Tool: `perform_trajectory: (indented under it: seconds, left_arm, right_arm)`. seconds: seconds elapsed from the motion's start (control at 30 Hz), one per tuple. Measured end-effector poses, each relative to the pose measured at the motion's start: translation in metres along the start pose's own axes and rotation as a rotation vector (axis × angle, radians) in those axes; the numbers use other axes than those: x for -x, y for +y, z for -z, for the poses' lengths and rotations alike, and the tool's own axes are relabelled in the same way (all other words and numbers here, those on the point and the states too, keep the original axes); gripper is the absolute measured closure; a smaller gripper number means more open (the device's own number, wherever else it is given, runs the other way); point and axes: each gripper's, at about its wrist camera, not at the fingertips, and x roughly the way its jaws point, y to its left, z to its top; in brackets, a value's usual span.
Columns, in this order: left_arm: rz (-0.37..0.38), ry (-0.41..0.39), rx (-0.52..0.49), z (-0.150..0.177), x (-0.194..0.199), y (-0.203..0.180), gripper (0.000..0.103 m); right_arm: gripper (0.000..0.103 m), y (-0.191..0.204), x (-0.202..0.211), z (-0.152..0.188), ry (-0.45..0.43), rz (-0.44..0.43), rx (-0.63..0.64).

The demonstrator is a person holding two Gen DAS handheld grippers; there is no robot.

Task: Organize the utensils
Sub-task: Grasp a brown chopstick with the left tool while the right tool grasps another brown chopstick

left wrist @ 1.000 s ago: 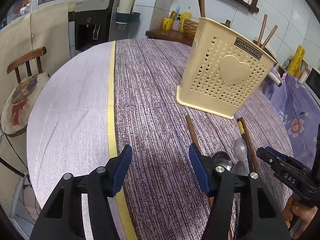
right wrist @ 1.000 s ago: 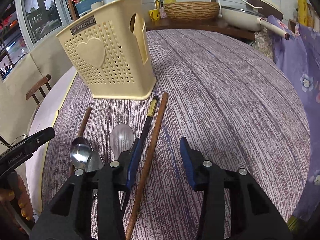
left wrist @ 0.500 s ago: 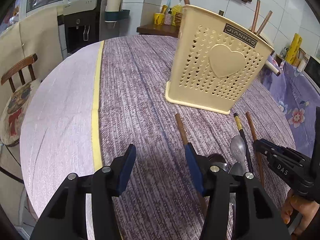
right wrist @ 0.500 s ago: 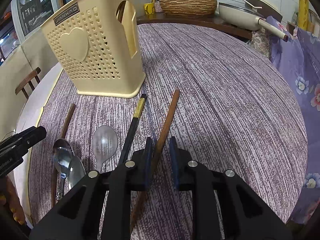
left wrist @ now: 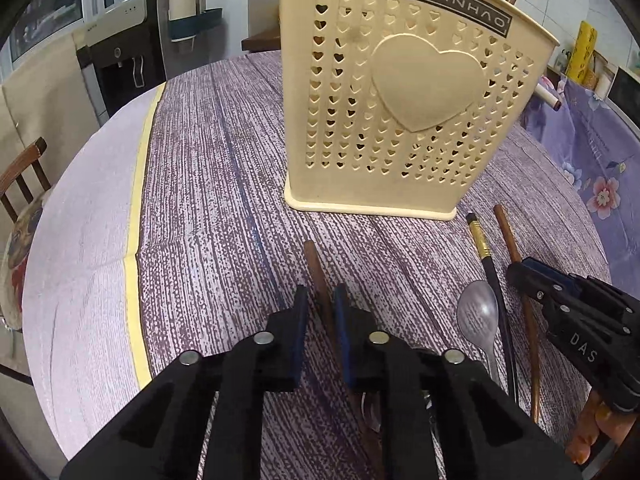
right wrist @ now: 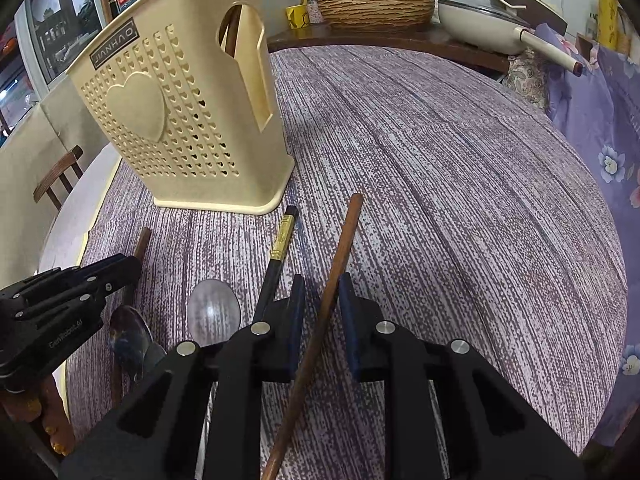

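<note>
A cream perforated utensil holder (left wrist: 408, 112) with a heart stands on the round table and holds several wooden chopsticks; it also shows in the right wrist view (right wrist: 188, 120). My left gripper (left wrist: 320, 300) is shut on a brown wooden chopstick (left wrist: 314, 268) lying on the table. My right gripper (right wrist: 322, 292) is shut on another brown wooden chopstick (right wrist: 344, 236), its far end raised toward the holder. Between them lie a black chopstick with a gold band (right wrist: 280, 248) and metal spoons (right wrist: 212, 312).
The table wears a purple striped cloth (left wrist: 224, 184) with a yellow tape line (left wrist: 138, 200) on its left. A wooden chair (left wrist: 20, 168) stands to the left. A side counter holds a woven basket (right wrist: 376, 4) and a pan (right wrist: 476, 20).
Both grippers went from open to shut, each closing on a brown chopstick. The left gripper moved forward toward the holder. The right chopstick's tip has lifted.
</note>
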Motion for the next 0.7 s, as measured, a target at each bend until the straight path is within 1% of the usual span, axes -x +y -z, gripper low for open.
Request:
perform_trajectory:
  seconds: [0.17, 0.27, 0.4, 0.7]
  left_arm:
    - [-0.024, -0.022, -0.007, 0.009, 0.003, -0.004, 0.092]
    - [-0.035, -0.023, -0.011, 0.009, 0.003, -0.006, 0.092]
    - [-0.033, -0.019, -0.008, 0.008, 0.003, -0.006, 0.093]
    - [-0.027, -0.020, 0.007, 0.005, 0.001, -0.005, 0.094]
  right_arm:
    - [0.084, 0.003, -0.004, -0.004, -0.004, 0.006, -0.007]
    - [0.086, 0.005, -0.006, -0.007, -0.006, 0.010, -0.008]
    - [0.091, 0.003, -0.010, -0.011, -0.007, 0.012, -0.018]
    - [0.093, 0.001, -0.013, -0.014, -0.013, 0.017, -0.019]
